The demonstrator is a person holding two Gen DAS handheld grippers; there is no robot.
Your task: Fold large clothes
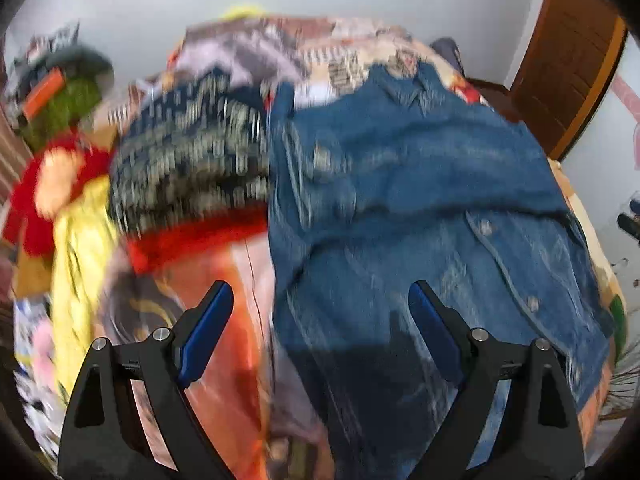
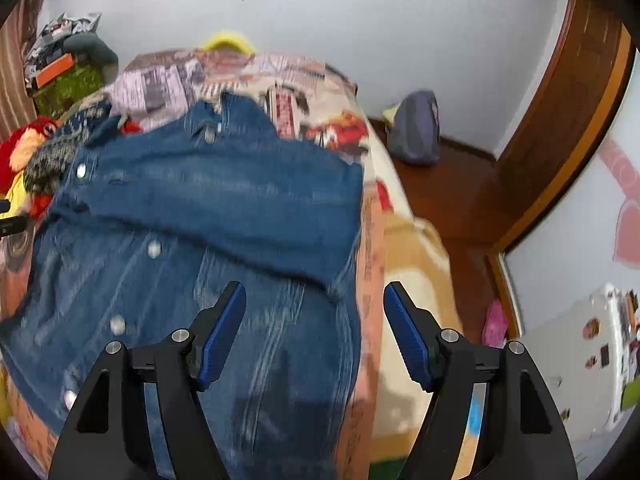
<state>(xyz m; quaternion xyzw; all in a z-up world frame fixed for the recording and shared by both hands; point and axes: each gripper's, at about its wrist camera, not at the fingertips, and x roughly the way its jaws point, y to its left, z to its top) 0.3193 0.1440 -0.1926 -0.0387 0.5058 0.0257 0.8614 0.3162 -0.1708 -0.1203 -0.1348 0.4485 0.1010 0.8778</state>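
Denim jacket (image 1: pixel 420 184) — hem cut off, blurred

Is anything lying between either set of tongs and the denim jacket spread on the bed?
Nothing visible. Both the left tongs and the right tongs stand open above the denim jacket, nothing between their fingers. The patterned knit garment lies beside the jacket's left edge, not over it.

open right claw (image 2: pixel 315 294) above denim jacket (image 2: pixel 208 208) — nothing gripped — on patterned bedspread (image 2: pixel 280 80)

No legible txt; bedspread (image 2: pixel 160 88) print prob. newsprint, blurred.
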